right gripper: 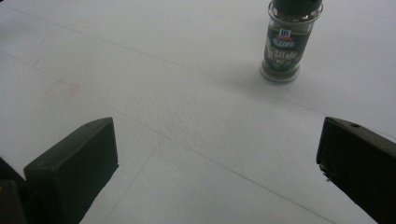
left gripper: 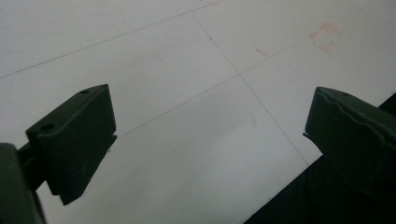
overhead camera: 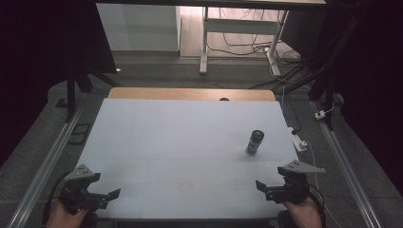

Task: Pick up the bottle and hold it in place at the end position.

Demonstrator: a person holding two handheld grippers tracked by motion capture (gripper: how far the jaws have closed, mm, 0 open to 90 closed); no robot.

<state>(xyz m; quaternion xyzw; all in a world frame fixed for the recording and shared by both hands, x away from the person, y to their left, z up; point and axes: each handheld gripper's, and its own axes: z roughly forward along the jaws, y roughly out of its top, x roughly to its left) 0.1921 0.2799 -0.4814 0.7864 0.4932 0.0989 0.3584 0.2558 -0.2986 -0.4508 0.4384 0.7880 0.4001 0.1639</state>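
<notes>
On the right half of the table (overhead camera: 157, 128), toward the near edge: spice jar (overhead camera: 254, 142), upright, long axis vertical, dark cap on top, base flat on the sheet. Stood alone, ahead of the right gripper (overhead camera: 268, 187) and apart from it. In the right gripper view, seen ahead and toward the right, between the lines of the two jaws but well beyond them.

Right gripper held low at the near right corner in a hand (overhead camera: 300, 213); jaws wide apart, nothing between them. Left gripper (overhead camera: 107, 197) held at the near left corner, well apart from the jar; jaws likewise spread wide over bare sheet.

Surface: pale, matte sheet, ruled with thin faint lines; small reddish square mark (overhead camera: 186, 186) near the front centre. Strip of wood (overhead camera: 190, 93) visible along the far edge. Dark grey floor around, metal rails either side, white desk legs (overhead camera: 204, 42) and loose cables (overhead camera: 247, 47) beyond, white power strip (overhead camera: 297, 139) off the right edge.

Label: dark green, red-and-blue McCormick "Mc" badge near the top; pale lettering below, too blurred to read.
</notes>
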